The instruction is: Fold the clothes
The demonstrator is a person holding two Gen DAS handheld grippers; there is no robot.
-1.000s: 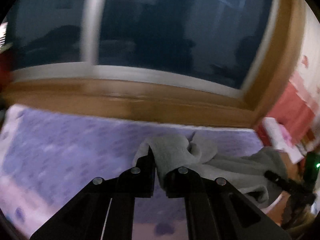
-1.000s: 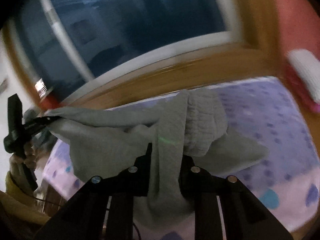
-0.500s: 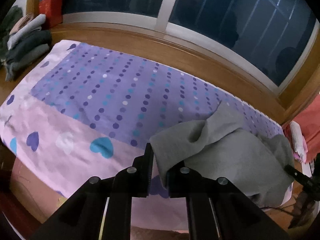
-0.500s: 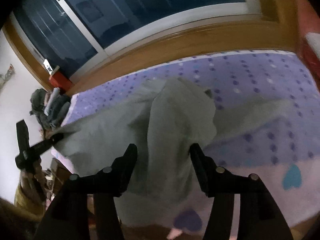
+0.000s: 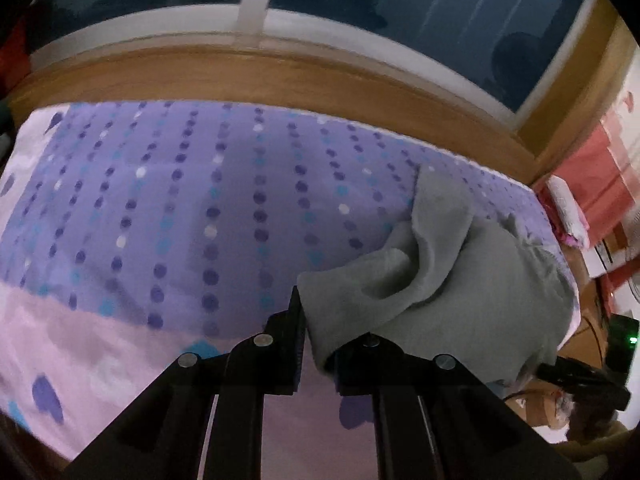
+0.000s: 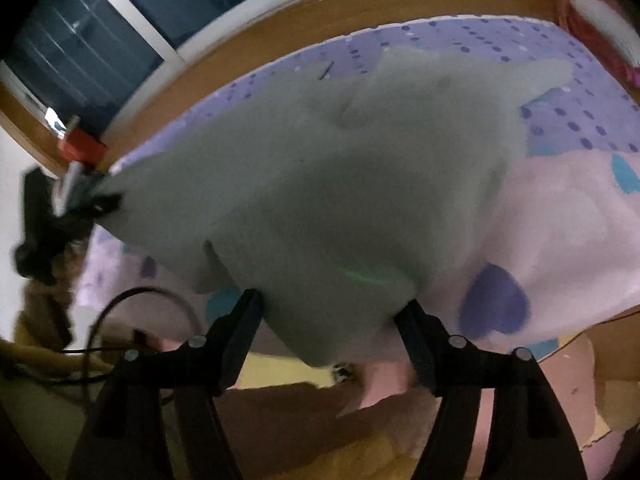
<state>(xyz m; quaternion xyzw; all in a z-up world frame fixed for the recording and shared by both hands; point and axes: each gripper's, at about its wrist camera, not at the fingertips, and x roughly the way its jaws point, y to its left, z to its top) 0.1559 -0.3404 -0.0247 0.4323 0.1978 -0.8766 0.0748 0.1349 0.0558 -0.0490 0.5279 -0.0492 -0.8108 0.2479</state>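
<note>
My right gripper [image 6: 334, 312] has just spread its jaws, letting its corner of the grey garment [image 6: 320, 184] drop onto the bed [image 5: 160, 200] while my left gripper [image 5: 318, 336] pinches the other corner, so laying out seems nearly done.

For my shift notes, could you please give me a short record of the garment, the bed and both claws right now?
garment: grey sweater, crumpled at the near edge of the bed
surface: purple dotted bedspread
left claw: shut on a sweater corner
right claw: jaws have just been opening; sweater lies between them, not pinched
fold: not yet made
</note>
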